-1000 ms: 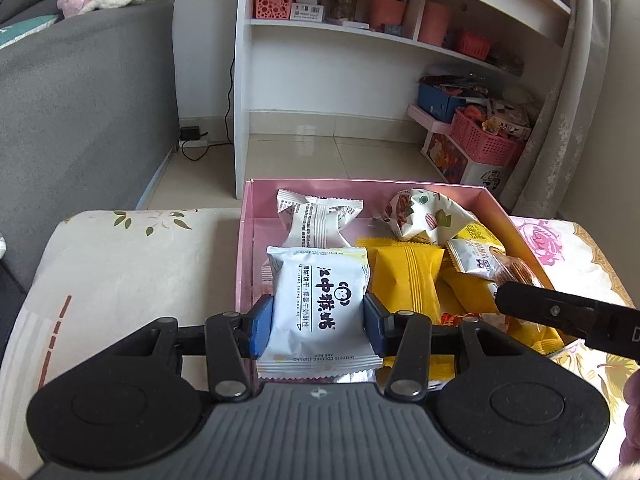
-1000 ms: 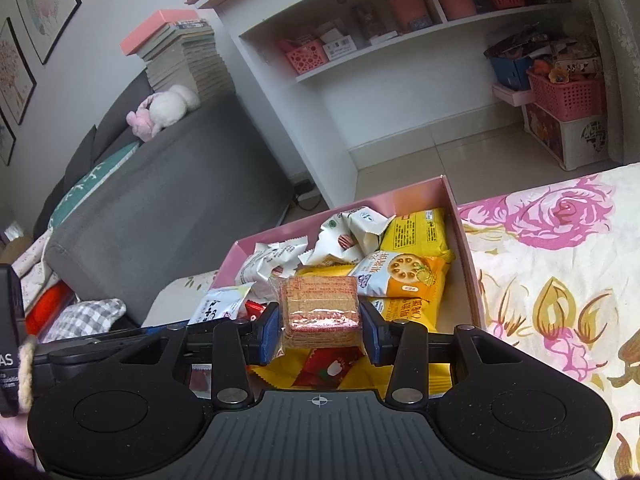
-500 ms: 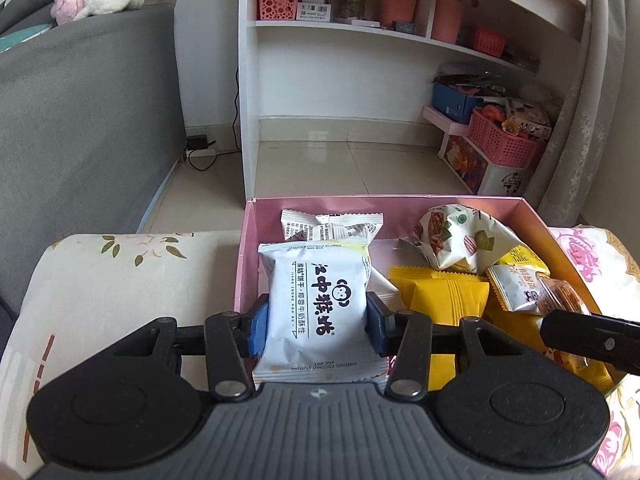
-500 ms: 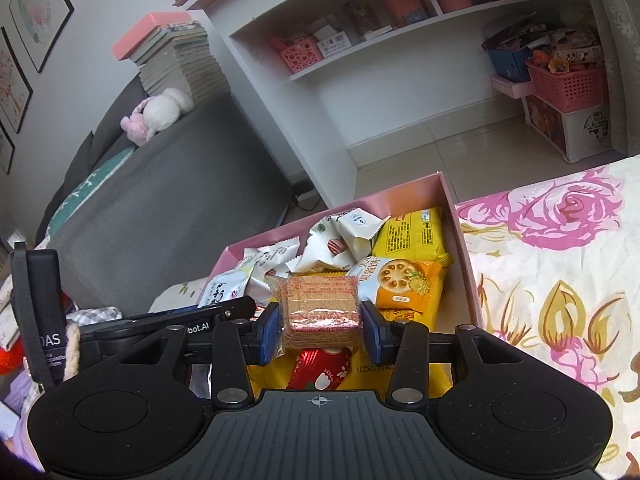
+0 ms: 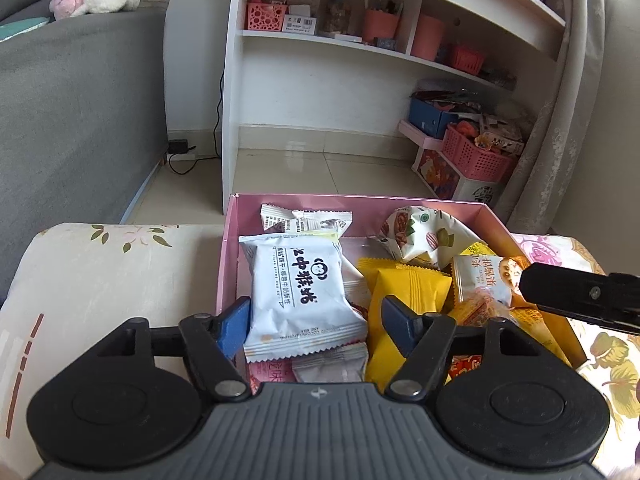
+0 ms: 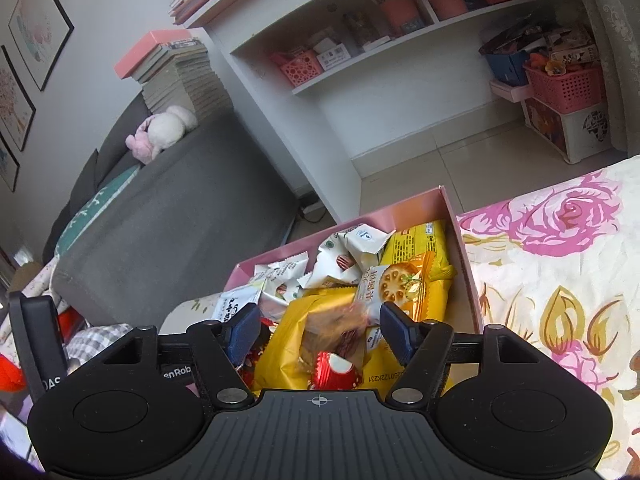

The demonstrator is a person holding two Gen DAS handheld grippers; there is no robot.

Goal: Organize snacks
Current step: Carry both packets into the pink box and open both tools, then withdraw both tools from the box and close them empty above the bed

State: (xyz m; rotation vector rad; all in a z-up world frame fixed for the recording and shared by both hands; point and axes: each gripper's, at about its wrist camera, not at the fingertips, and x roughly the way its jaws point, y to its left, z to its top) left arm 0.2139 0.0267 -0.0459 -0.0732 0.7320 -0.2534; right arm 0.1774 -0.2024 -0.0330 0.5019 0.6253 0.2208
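Two grippers are hovering over one pink cardboard box [image 5: 230, 264] crowded with wrapped snacks, and both have just been opening. Farthest left, the left gripper [image 5: 316, 320] is standing with its blue pads apart, and the white foil pouch printed with black characters and a monkey face [image 5: 300, 292] is lying between them on the packets at the box's left side, the pads no longer pressing it. To its right, the right gripper [image 6: 318, 326] is likewise spread, and a clear-wrapped brown biscuit block [image 6: 332, 320] is showing as a blur between its pads, apparently dropping onto the large yellow plastic packet [image 6: 288, 344] beneath. This looks like the release step: each snack being let go into the box. Next, both tools are probably needing to lift back clear of the pile and seek any remaining loose snack.
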